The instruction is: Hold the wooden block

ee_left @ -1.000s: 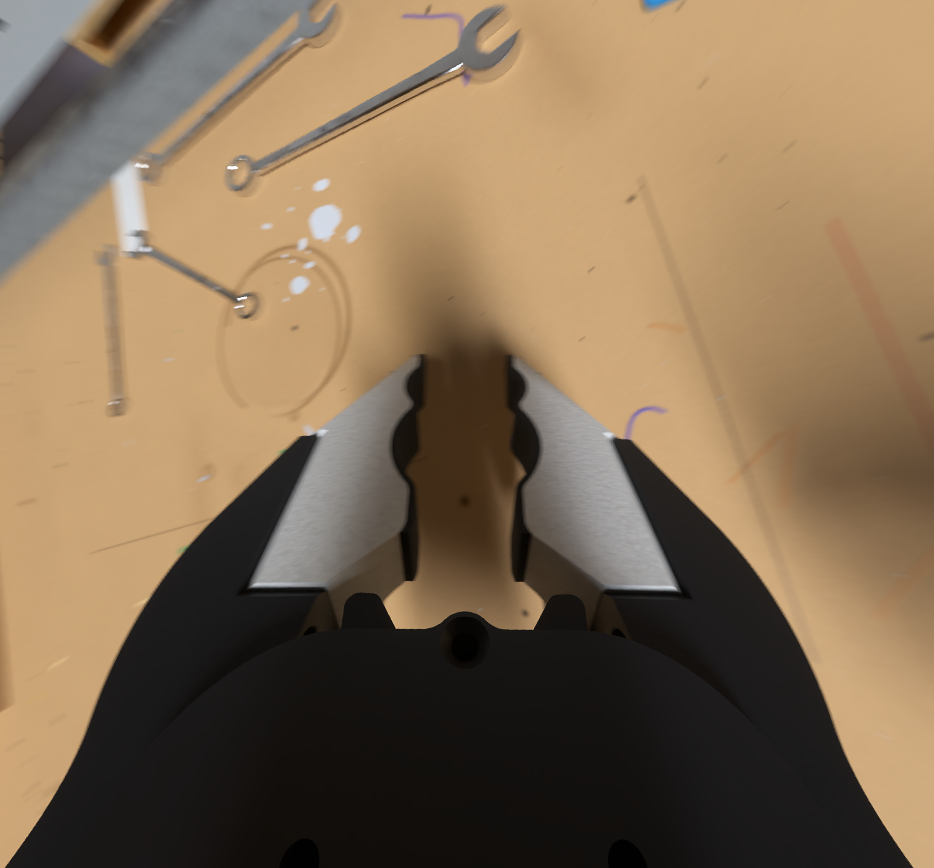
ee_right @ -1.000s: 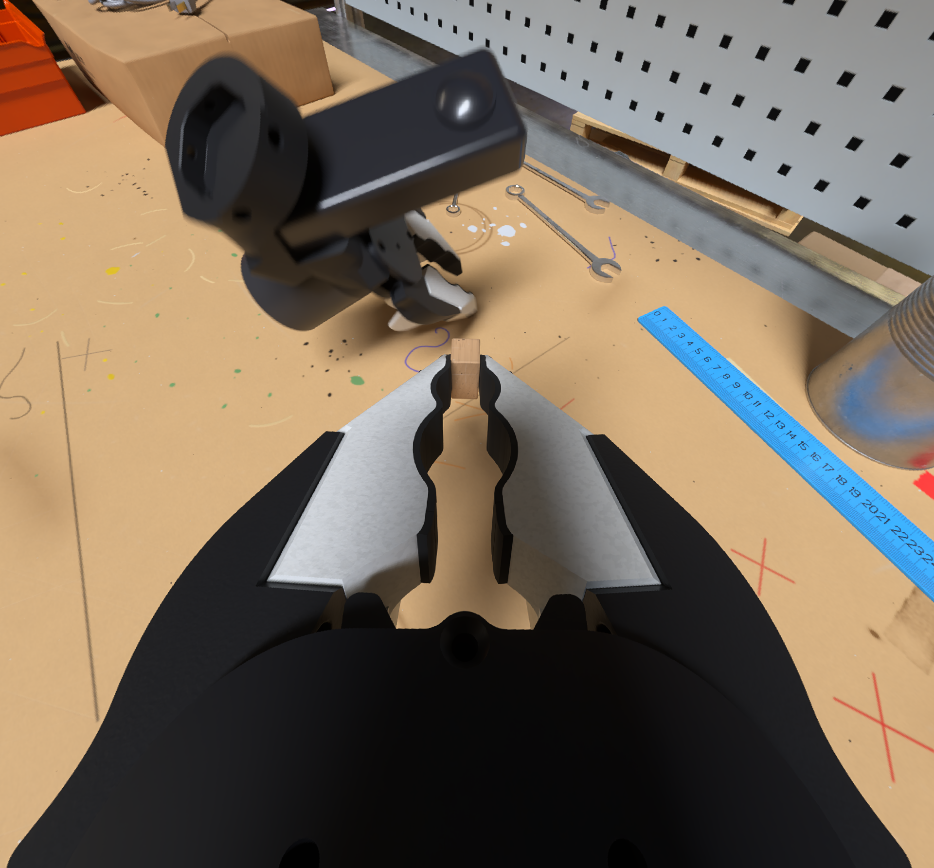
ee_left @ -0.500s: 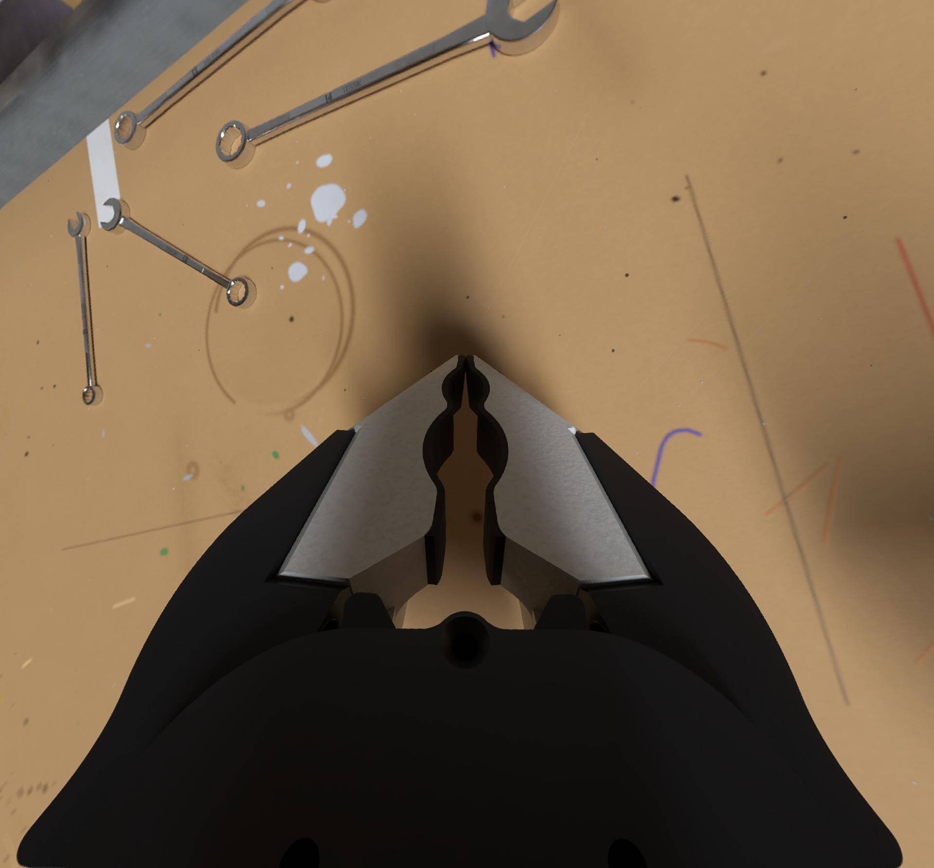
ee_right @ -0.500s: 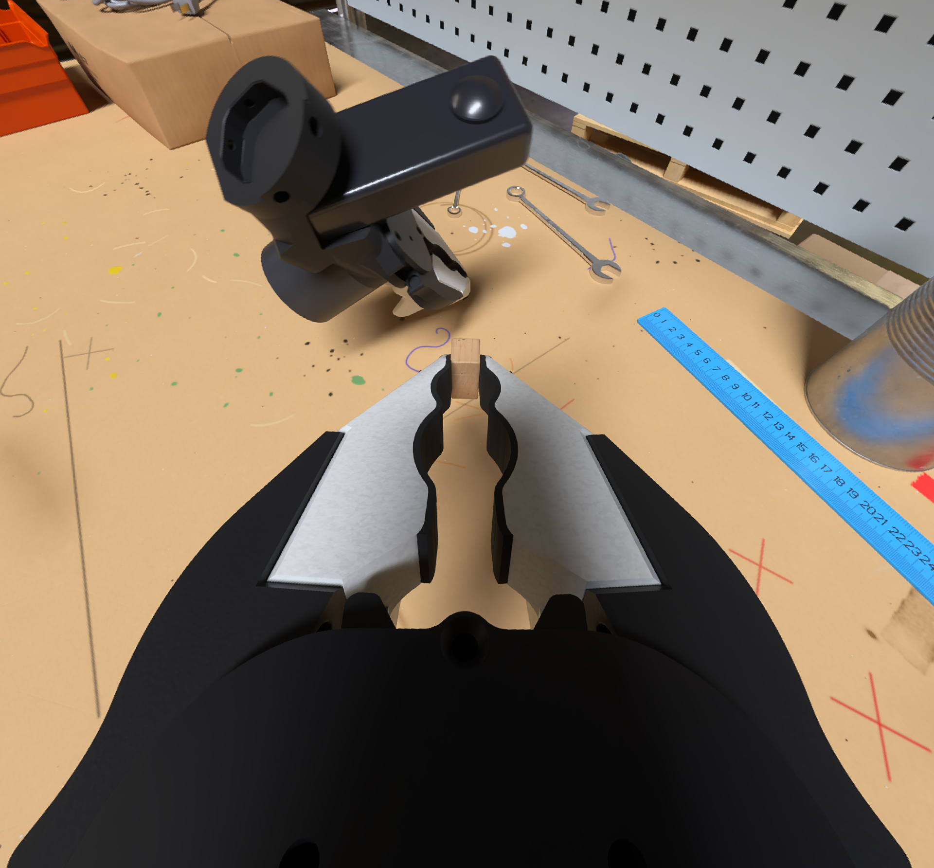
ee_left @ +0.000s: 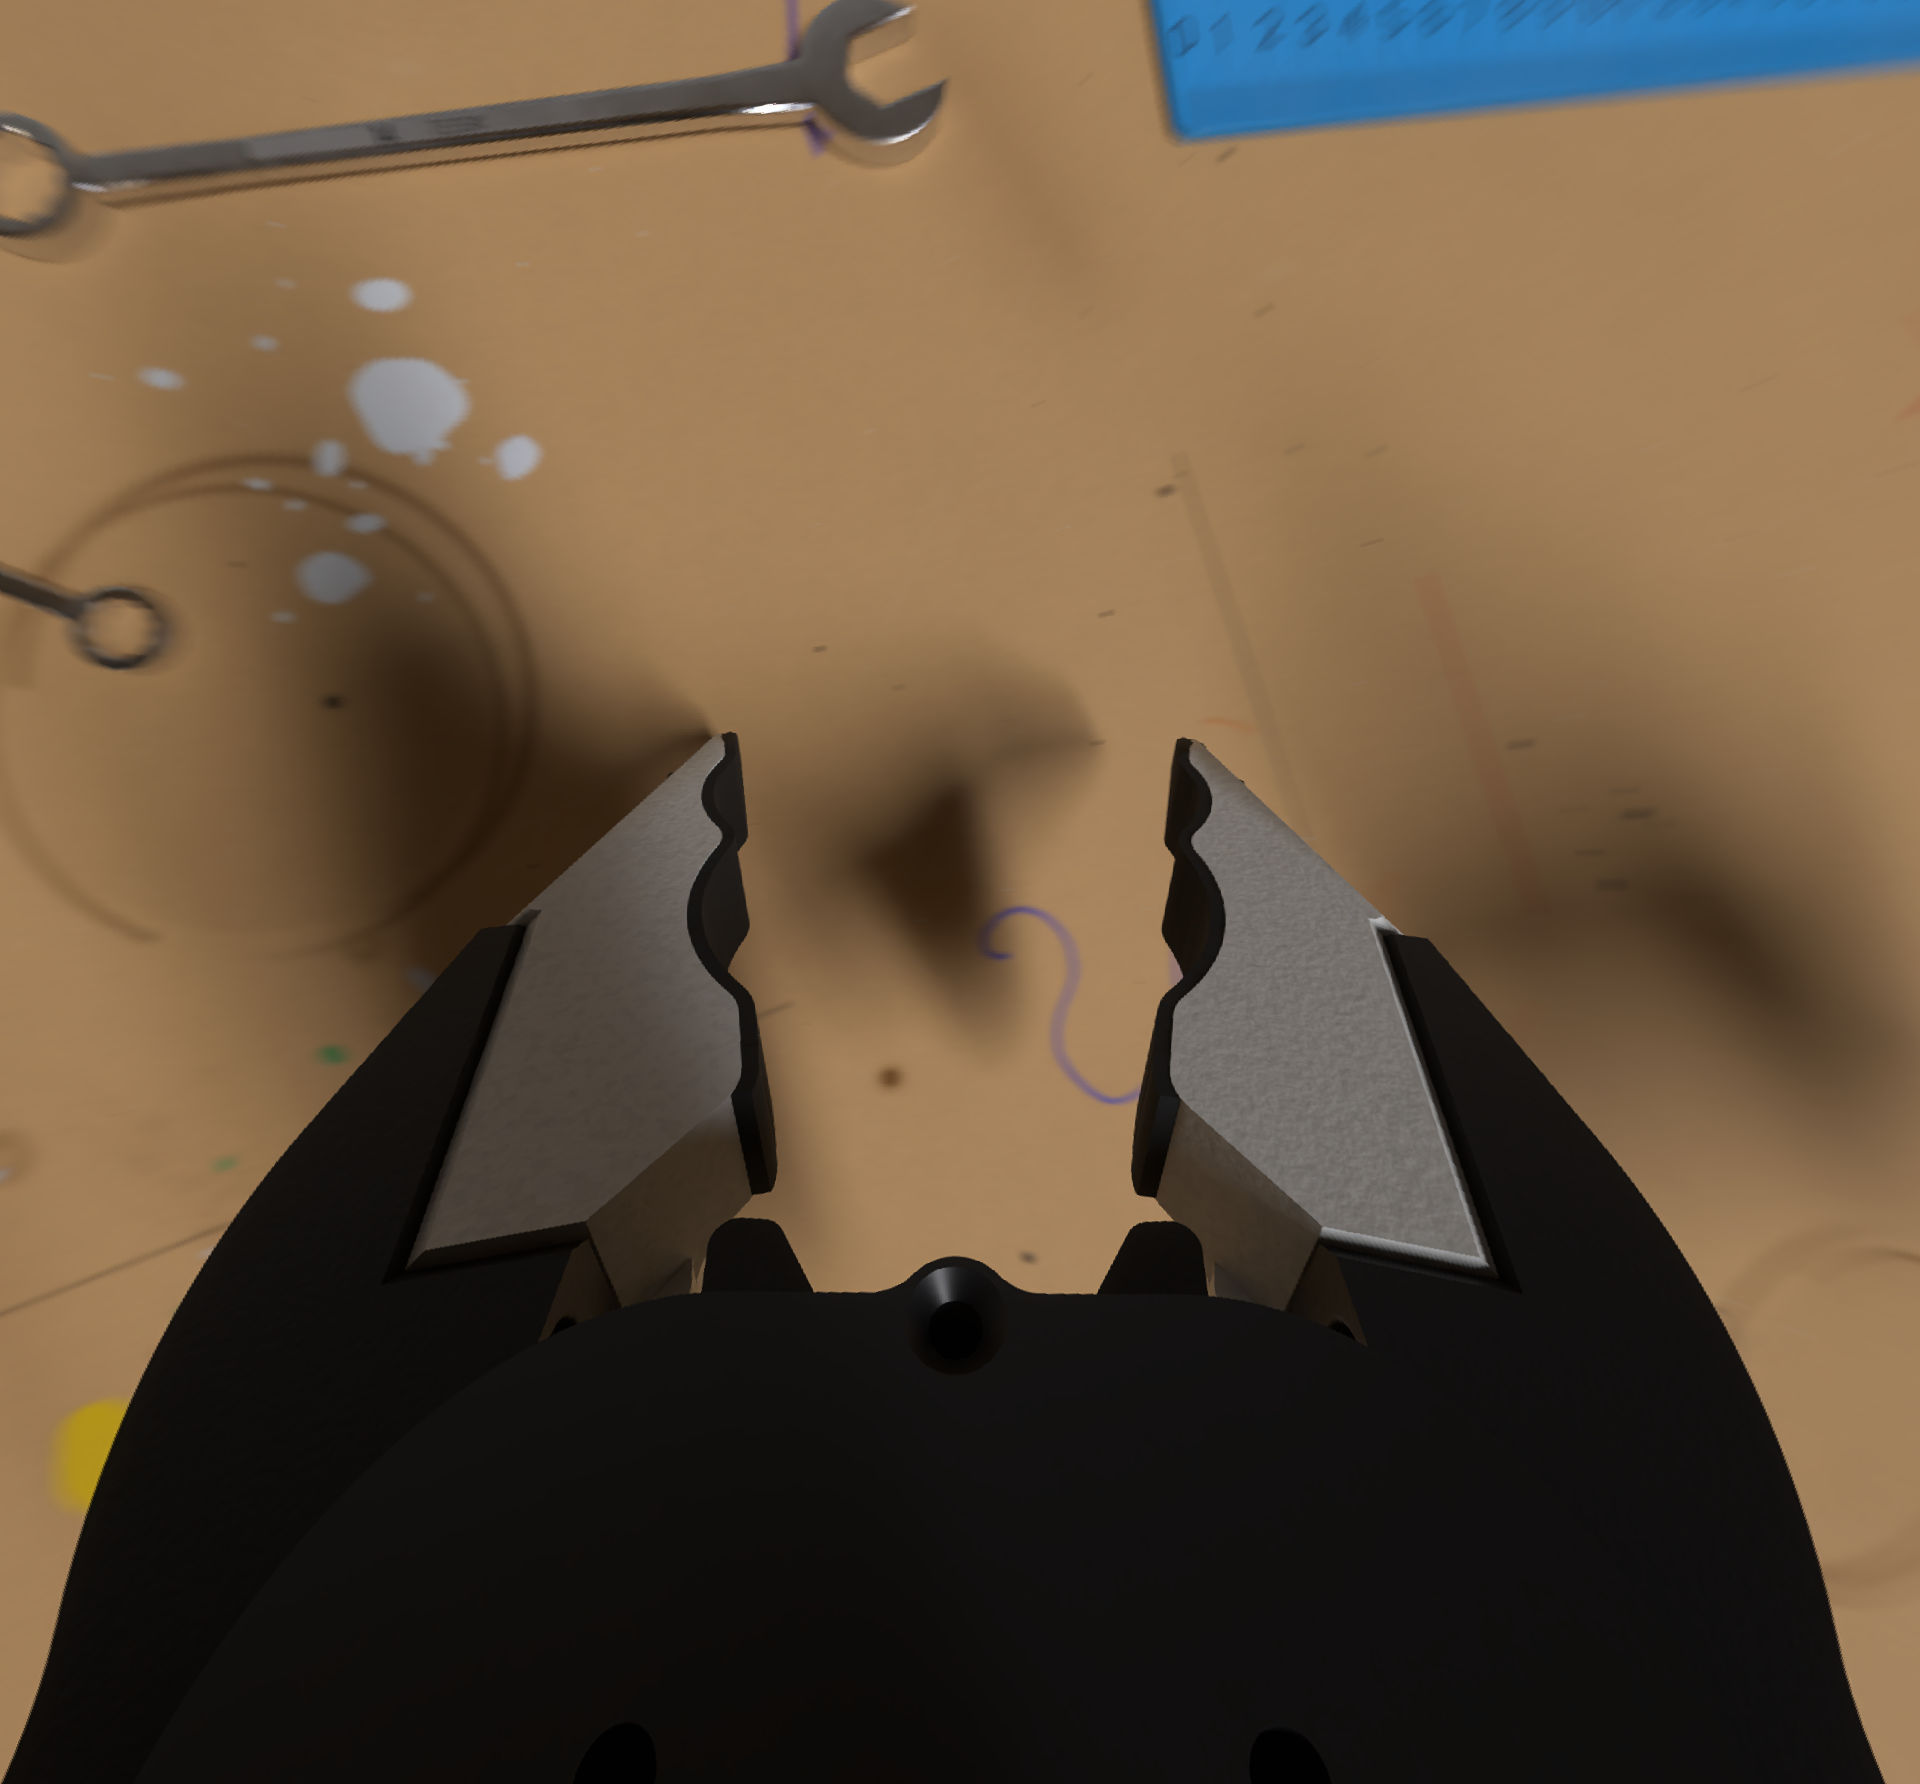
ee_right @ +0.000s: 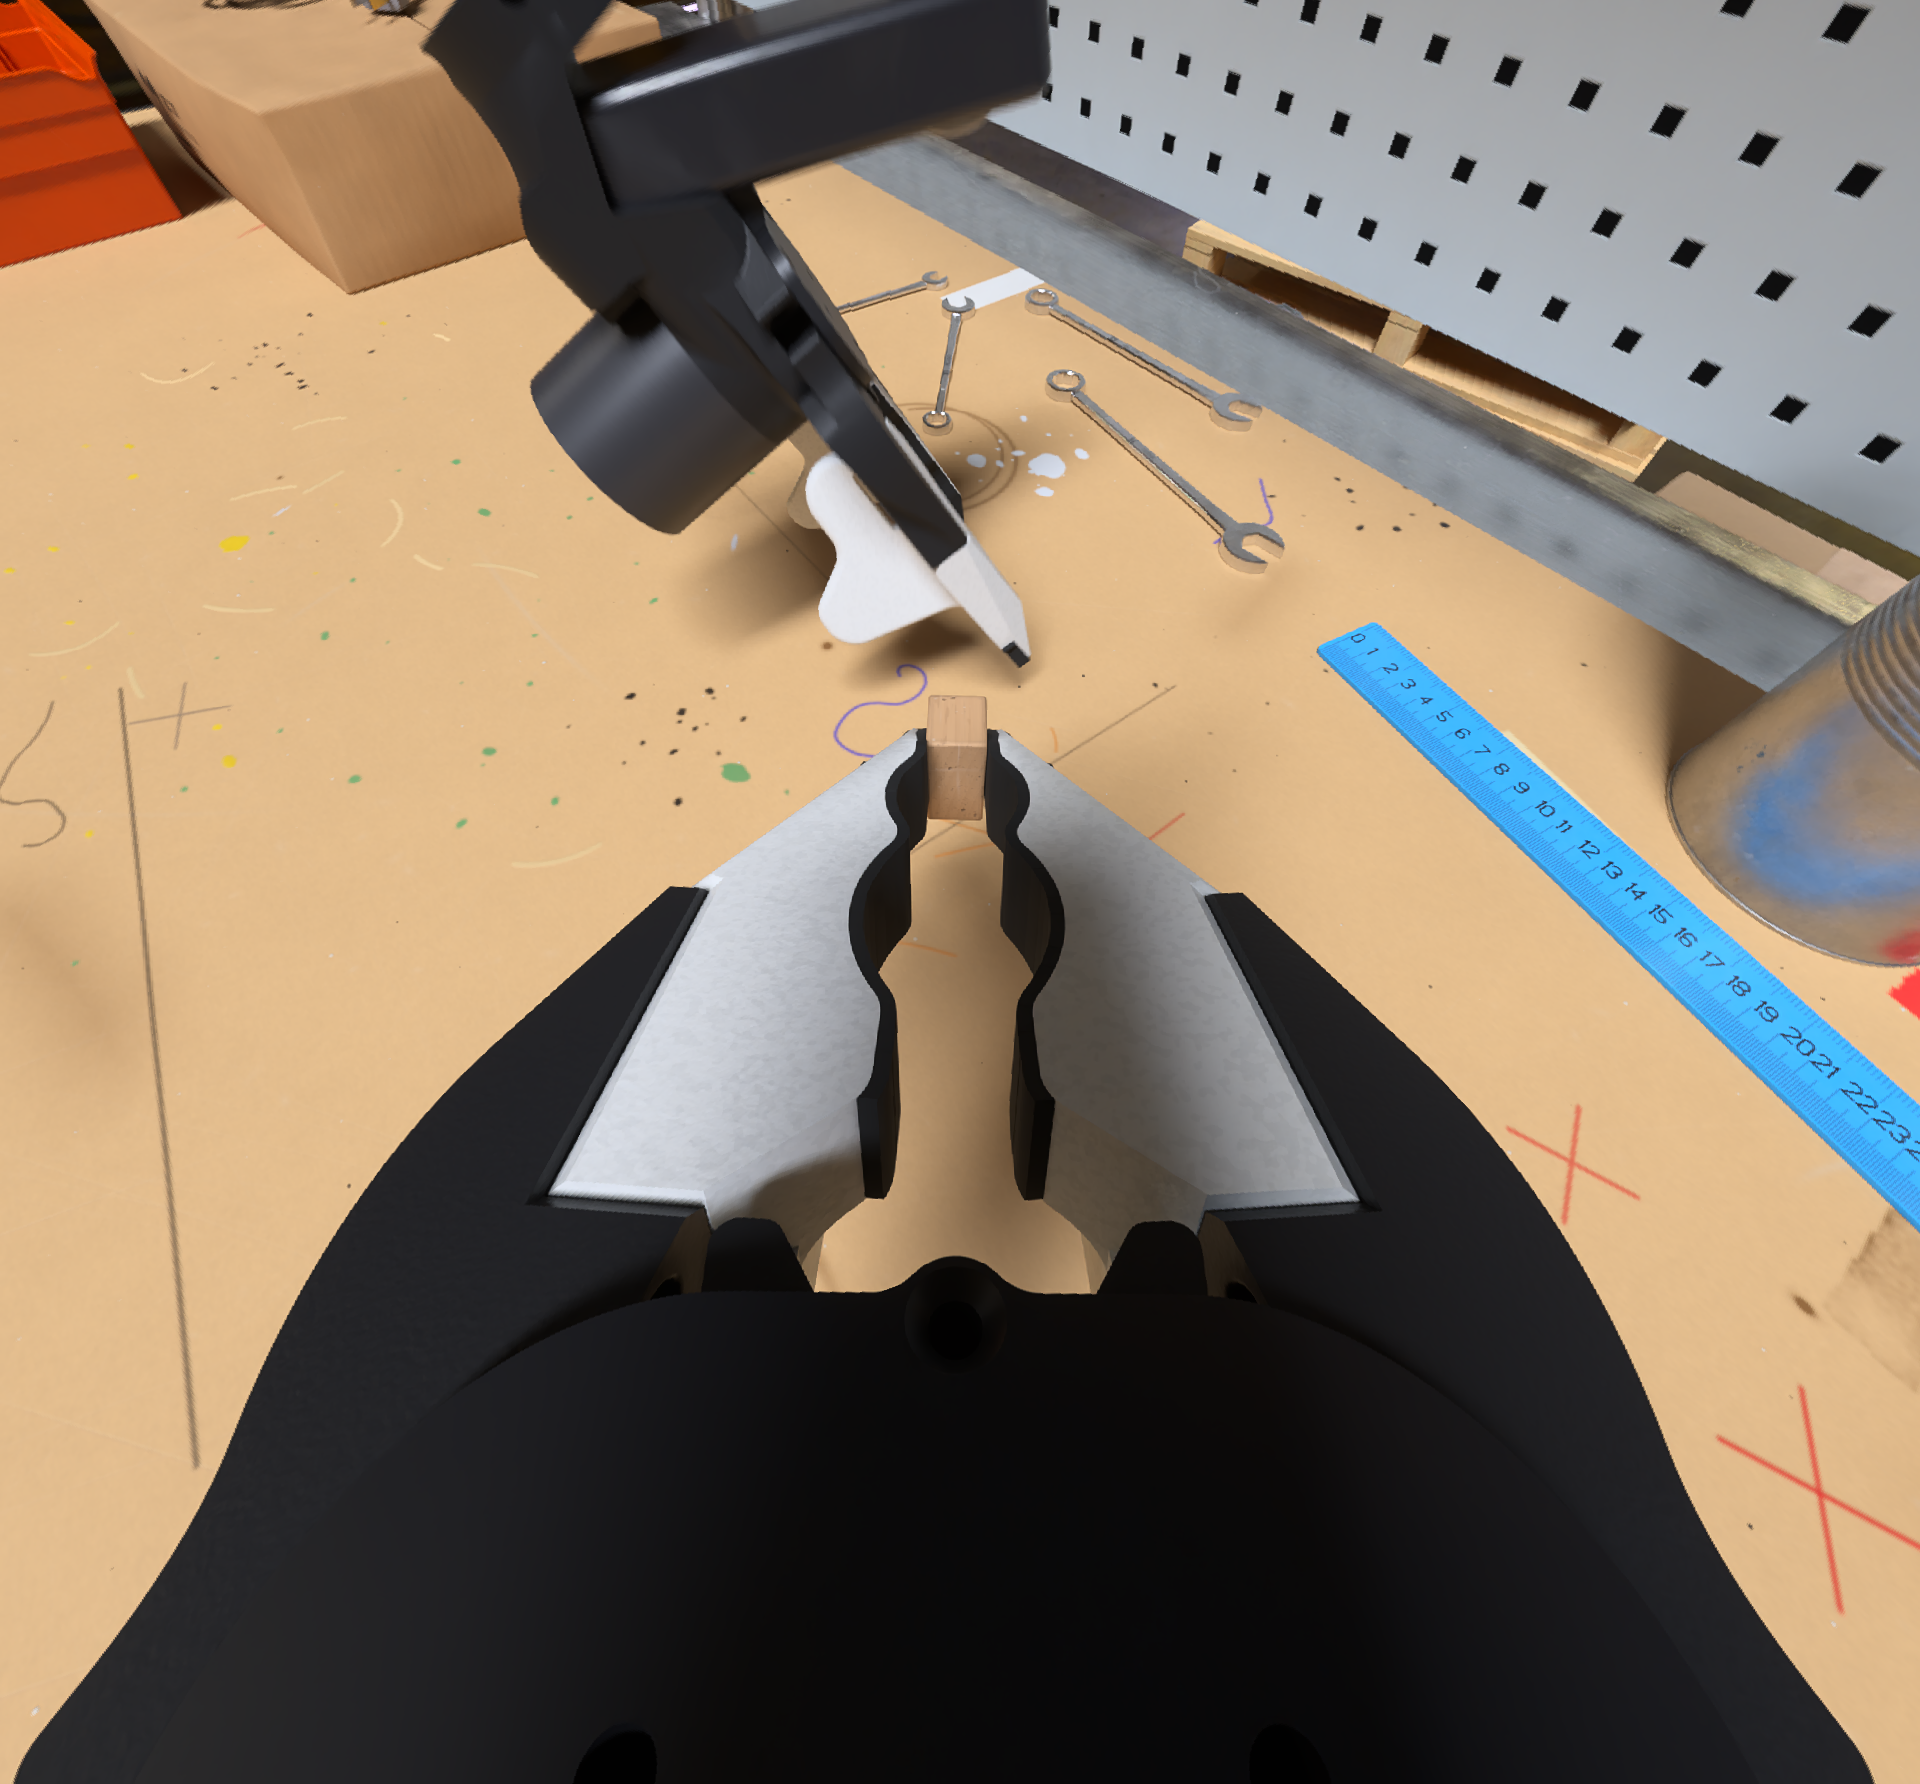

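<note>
A small light wooden block (ee_right: 956, 768) stands upright, pinched between the tips of my right gripper (ee_right: 956, 745), which is shut on it just above the tan workbench. My left gripper (ee_left: 956, 755) is open wide and empty, and points down at bare bench. In the right wrist view the left gripper (ee_right: 935, 628) hangs tilted just beyond the block, with its white fingers (ee_right: 873, 581) close above and behind it and apart from it. The block does not show in the left wrist view.
Several steel wrenches (ee_right: 1153, 467) (ee_left: 468, 124) lie beyond the block. A blue ruler (ee_right: 1621, 893) (ee_left: 1538, 30) and a metal can (ee_right: 1808, 799) are at the right. A pegboard wall (ee_right: 1455, 72), a cardboard box (ee_right: 332, 124) and an orange bin (ee_right: 52, 145) stand at the back.
My left gripper closed fully half a second ago and has now opened wide. It has also swung over and tilted its tips toward the block. My right gripper and the block have not moved.
</note>
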Controlling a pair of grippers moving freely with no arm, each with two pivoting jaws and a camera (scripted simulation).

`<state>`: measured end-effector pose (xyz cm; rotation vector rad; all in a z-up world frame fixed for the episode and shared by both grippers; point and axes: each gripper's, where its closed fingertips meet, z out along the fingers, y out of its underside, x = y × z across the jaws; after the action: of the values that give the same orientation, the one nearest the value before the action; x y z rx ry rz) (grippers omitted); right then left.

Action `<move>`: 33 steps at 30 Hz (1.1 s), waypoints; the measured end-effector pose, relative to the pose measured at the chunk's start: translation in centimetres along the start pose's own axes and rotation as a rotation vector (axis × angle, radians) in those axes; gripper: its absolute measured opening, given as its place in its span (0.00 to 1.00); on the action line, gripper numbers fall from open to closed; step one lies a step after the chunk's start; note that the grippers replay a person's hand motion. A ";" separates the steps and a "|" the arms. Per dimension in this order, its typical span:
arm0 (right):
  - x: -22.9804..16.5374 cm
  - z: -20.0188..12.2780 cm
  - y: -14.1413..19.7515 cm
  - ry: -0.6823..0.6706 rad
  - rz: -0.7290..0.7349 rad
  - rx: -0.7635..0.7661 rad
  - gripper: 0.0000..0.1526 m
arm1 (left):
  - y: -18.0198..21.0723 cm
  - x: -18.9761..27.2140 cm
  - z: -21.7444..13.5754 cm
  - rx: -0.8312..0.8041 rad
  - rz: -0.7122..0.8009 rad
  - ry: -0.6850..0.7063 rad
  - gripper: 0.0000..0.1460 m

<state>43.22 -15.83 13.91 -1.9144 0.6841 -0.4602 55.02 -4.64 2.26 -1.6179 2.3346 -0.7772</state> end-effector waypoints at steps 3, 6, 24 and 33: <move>-0.1 0.1 0.0 -0.002 -0.006 -0.003 0.06 | 0.2 -1.7 1.0 0.064 0.095 -0.157 0.71; -0.2 0.2 0.2 -0.004 -0.007 -0.007 0.06 | 0.5 -1.3 1.9 0.102 0.081 -0.086 0.96; -0.8 0.6 0.7 -0.011 -0.018 -0.030 0.06 | 0.5 -1.3 2.0 0.100 0.085 -0.083 0.98; -0.2 0.0 1.4 0.011 -0.015 -0.042 0.06 | 0.5 -1.2 2.1 0.100 0.085 -0.083 0.98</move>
<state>42.64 -16.16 12.62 -1.9592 0.6923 -0.4694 55.97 -3.99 0.08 -1.4716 2.2532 -0.7795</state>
